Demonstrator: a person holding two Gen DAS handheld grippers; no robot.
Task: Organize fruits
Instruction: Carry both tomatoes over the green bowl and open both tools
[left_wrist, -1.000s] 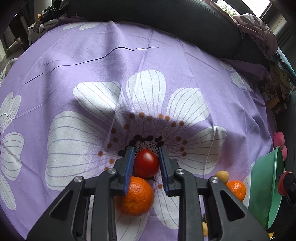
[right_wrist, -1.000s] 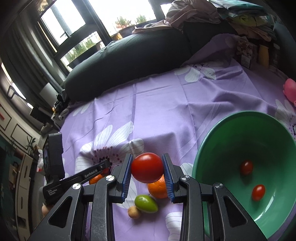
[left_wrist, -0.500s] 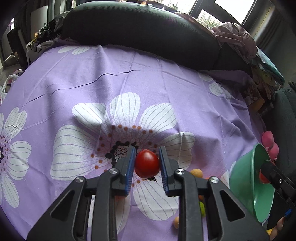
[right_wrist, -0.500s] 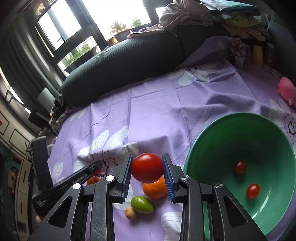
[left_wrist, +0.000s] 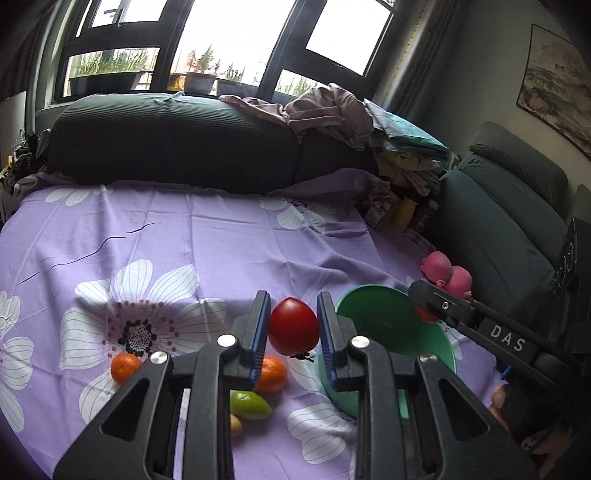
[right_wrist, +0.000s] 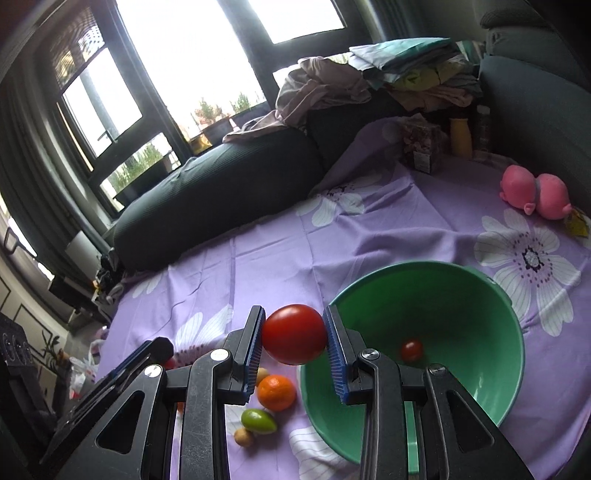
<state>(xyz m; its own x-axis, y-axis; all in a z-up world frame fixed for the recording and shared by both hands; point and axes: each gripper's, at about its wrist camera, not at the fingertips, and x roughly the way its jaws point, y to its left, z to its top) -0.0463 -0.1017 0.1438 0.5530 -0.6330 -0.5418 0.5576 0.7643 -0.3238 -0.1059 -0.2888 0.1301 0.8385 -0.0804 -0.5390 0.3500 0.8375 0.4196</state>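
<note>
Left claw and right claw each clamp a red tomato, carrying step in hand; next, judged: position over green bowl, then release.

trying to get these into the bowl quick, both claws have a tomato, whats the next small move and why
Probably ease the right claw a little further over the green bowl, then open it. Its tomato is clamped just at the bowl's near rim, not yet clearly above the inside, where one small tomato already lies. The left claw, shut on its own tomato, looks further from the bowl and can follow.
</note>
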